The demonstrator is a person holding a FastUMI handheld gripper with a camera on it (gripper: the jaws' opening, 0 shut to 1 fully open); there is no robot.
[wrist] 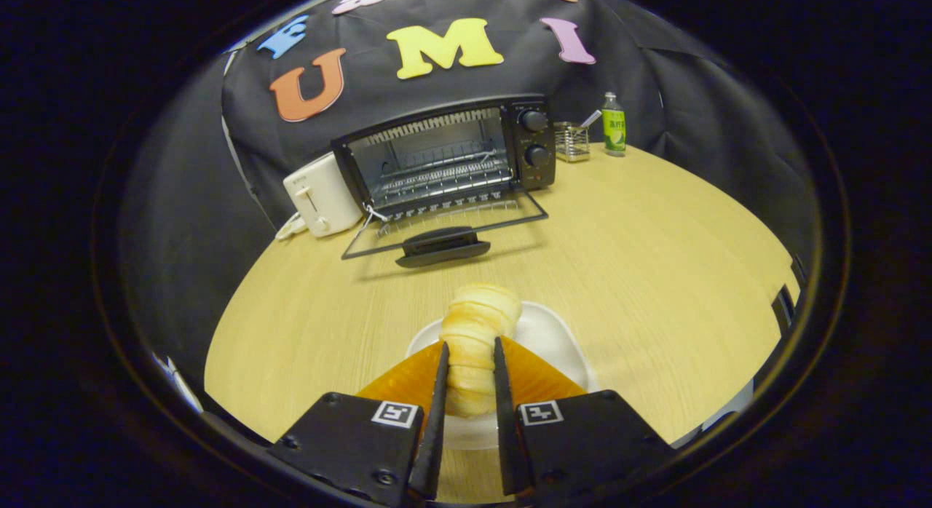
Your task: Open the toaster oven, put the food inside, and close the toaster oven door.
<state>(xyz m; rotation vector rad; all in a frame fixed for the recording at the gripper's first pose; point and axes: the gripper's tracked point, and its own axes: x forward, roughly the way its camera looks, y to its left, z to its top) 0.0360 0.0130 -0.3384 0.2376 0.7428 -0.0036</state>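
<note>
We see the gripper [470,351] clamped on the bread roll [477,333], both fingers pressing its sides above the white plate [557,333]. Well beyond, the toaster oven [444,159] stands with its door [444,231] already down. Left to do, we judge: carry, insert, close. The bottle [614,126] label is too small to read.

Matt wood-grain table [655,231], glossy white plate [553,333], metal-racked toaster oven [444,159] with glass door [451,228], smooth plastic toaster [320,195].
</note>
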